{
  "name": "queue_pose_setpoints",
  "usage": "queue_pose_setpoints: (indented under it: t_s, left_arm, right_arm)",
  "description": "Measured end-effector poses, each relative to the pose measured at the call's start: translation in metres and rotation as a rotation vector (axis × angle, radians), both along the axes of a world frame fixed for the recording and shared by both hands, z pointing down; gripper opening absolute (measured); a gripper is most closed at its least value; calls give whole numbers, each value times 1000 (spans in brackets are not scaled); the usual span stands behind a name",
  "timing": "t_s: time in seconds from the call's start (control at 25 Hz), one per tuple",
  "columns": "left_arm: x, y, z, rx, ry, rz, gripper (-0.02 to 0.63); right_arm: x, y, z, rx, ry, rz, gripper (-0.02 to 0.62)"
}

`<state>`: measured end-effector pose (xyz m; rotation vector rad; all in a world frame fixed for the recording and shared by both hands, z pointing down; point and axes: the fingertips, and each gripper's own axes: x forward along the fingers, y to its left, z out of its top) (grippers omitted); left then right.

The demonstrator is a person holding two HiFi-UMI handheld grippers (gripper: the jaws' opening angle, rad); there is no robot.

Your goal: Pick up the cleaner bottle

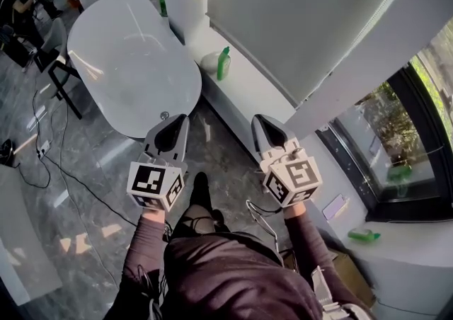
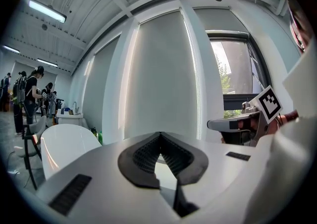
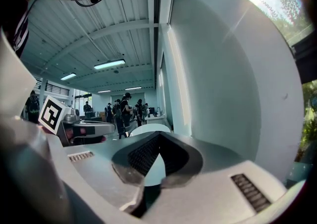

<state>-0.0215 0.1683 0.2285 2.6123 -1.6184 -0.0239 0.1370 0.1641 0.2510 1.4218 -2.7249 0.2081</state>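
The green cleaner bottle (image 1: 224,64) is standing upright on the white ledge (image 1: 249,92) under the drawn roller blind (image 1: 297,14), just beside a pale rounded thing (image 1: 209,62) I cannot make out, and well apart from both tools. The left tool (image 1: 173,122) and the right tool (image 1: 260,122) are both pointing out roughly level over the grey marbled floor (image 1: 92,170), each with its jaws pressed together at the tips and nothing between them. To my eye the reach is not yet begun, so the nearer right tool is probably the one to use: it is going to need its jaws spread wide before arriving, then a level approach at the bottle's body, below the narrowing neck. The bottle is looking like smooth, glossy plastic, slim and likely to tip, so the ribbed black pads should be squeezing squarely. The glossy white oval bathtub (image 1: 131,64) is sitting close on the left, crowding that side.
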Motion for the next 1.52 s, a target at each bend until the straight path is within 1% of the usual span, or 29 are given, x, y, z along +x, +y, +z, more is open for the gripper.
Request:
queue_pose_setpoints:
  t_s: [0.16,0.32,0.56,0.76,0.88,1.04,1.24,1.52]
  left_arm:
    - [0,-24,4,-7,6,4,6]
    - [-5,-54,13,-16,40,21,6]
    - [-5,-109,15,-12,35,68,8]
    - [-6,-153,19,-21,33,112,8]
    - [-8,-179,18,-31,24,130,8]
    - [-14,-208,20,-34,36,139,8]
    - [-21,-233,22,-42,41,152,8]
    - [-29,-255,35,-57,43,170,8]
  right_arm:
    - [-3,-22,7,-16,2,2,2]
    - [-10,-49,13,-29,10,13,2]
    - [-14,-100,24,-50,25,46,2]
    - [-19,-138,26,-96,31,95,2]
    - [-21,-160,29,-110,41,112,2]
    - [-25,-187,30,-118,55,126,2]
    - [-34,-212,34,-134,65,140,1]
    - [-45,-233,44,-161,95,150,2]
